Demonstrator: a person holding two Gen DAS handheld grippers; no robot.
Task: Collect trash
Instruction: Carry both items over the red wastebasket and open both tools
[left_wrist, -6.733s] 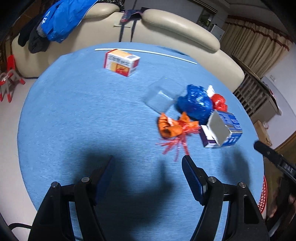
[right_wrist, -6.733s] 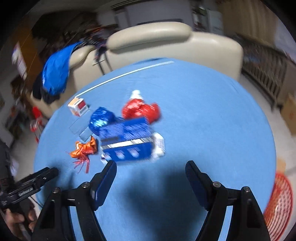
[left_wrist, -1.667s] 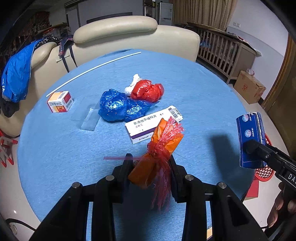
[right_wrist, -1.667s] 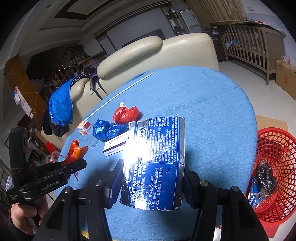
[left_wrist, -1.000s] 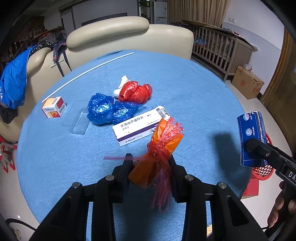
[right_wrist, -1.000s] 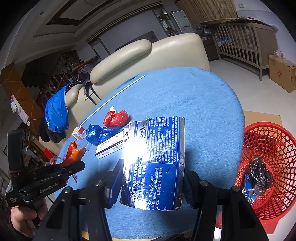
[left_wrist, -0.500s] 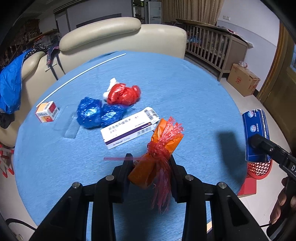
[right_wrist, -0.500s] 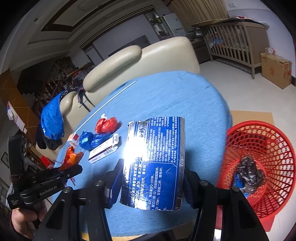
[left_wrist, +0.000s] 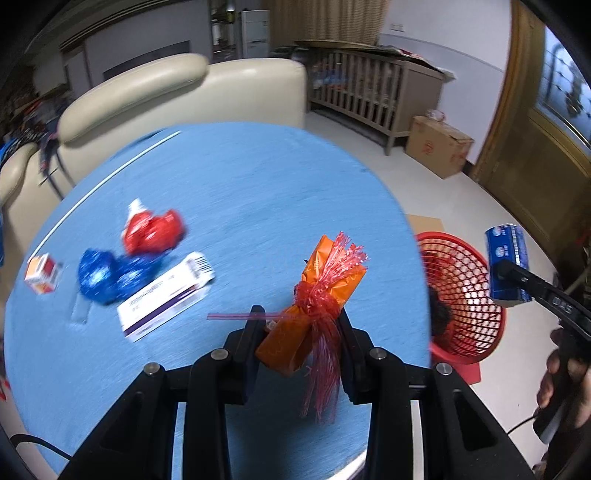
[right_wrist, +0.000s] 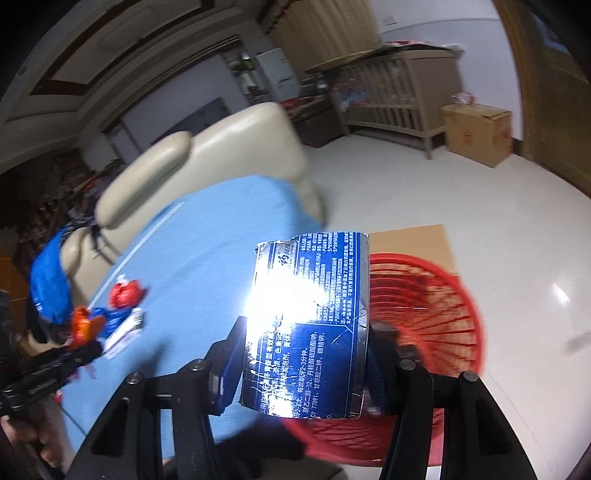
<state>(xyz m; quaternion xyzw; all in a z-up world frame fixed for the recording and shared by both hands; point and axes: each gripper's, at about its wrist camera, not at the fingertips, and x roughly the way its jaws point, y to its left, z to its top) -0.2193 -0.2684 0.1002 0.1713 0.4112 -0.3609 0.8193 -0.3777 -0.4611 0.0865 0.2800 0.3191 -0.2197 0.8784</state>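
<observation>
Over the red basket (right_wrist: 424, 314) the right gripper (right_wrist: 306, 354) has its jaws clamped on the flattened blue box (right_wrist: 310, 321), partly open to the box's width; the box sits above the basket's near rim, basket on the floor just off the table (left_wrist: 240, 192) edge

Left gripper (left_wrist: 299, 332) is squeezed nearly fully closed on the orange wrapper (left_wrist: 314, 306) with its red fringe, hanging above the table on the basket side, short of the edge

Progress, my read: roughly mid-task. Basket already holds some dark crumpled stuff, can't tell what. Two pieces in hand, neither dropped yet

Left on the table, all on the side away from the basket:
- white carton (left_wrist: 166, 295), nearest the basket of the lot
- blue foil wad (left_wrist: 107, 277), touching the carton's far end
- red foil wad (left_wrist: 153, 230), just behind the blue one
- small orange-white box (left_wrist: 42, 273), farthest from the basket
- thin white rod (left_wrist: 110, 184) near the sofa-side edge; a clear flat bit beside the blue wad, too blurred to call

Room to move: floor beyond the basket is bare, brown mat (right_wrist: 413, 240) under it, cardboard box (right_wrist: 476, 133) and slatted crib well apart. Basket mouth is wide, so the right drop looks easy. Left one has to clear the table edge first. Person's hand (left_wrist: 561, 380) on the right handle sits beside the basket, so both tools crowd the same spot, better one at a time
</observation>
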